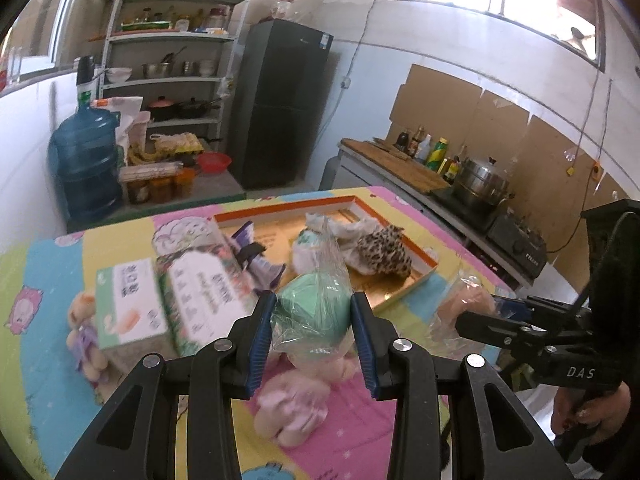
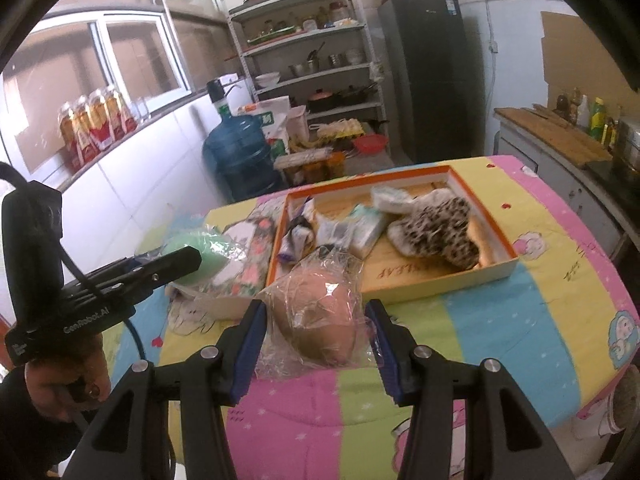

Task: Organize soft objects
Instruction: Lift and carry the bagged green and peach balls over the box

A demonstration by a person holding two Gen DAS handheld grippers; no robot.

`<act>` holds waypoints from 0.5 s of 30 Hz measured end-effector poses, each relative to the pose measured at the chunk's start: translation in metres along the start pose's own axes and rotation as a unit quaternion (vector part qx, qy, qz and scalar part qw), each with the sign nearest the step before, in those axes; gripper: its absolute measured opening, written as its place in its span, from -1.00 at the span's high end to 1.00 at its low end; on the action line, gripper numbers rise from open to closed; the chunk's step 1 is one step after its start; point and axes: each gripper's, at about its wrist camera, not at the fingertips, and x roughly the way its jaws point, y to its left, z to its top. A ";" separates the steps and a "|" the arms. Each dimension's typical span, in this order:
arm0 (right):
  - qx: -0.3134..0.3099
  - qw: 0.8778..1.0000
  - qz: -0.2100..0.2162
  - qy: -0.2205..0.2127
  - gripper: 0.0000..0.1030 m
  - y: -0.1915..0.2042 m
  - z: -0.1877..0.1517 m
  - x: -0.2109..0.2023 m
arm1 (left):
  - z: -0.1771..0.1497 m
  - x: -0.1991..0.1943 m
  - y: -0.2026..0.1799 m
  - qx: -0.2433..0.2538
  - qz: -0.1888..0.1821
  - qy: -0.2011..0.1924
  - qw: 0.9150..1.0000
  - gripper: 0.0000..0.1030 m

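Clamping green sponge (image 1: 314,306), left gripper (image 1: 313,312); right gripper (image 2: 316,330) straddling bagged tan sponge (image 2: 320,320) (jaws apart).

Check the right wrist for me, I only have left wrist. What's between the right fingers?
Observer: A peach sponge in a clear bag, between the right gripper's fingers.
Operator: Gripped?
Observer: Cannot tell. The pads touch the plastic, but a gap shows beside the sponge itself.
Operator: The green sponge blocks the middle of the tray for me. What's there?
Observer: A mint pack, lying beside the leopard slipper.
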 end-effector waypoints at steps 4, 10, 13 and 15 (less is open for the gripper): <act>0.000 1.000 -0.002 -0.006 0.00 -0.016 0.011 0.000 | 0.014 0.015 -0.010 -0.001 0.000 -0.003 1.000 0.24; -0.004 1.000 0.004 -0.008 0.00 -0.038 0.028 0.009 | 0.032 0.040 -0.021 -0.013 0.007 -0.007 1.000 0.24; -0.008 1.000 0.012 -0.005 0.00 -0.047 0.038 0.018 | 0.040 0.052 -0.024 -0.021 0.014 -0.006 1.000 0.24; -0.012 1.000 0.017 -0.003 0.00 -0.054 0.044 0.025 | 0.044 0.060 -0.026 -0.026 0.018 -0.005 0.999 0.24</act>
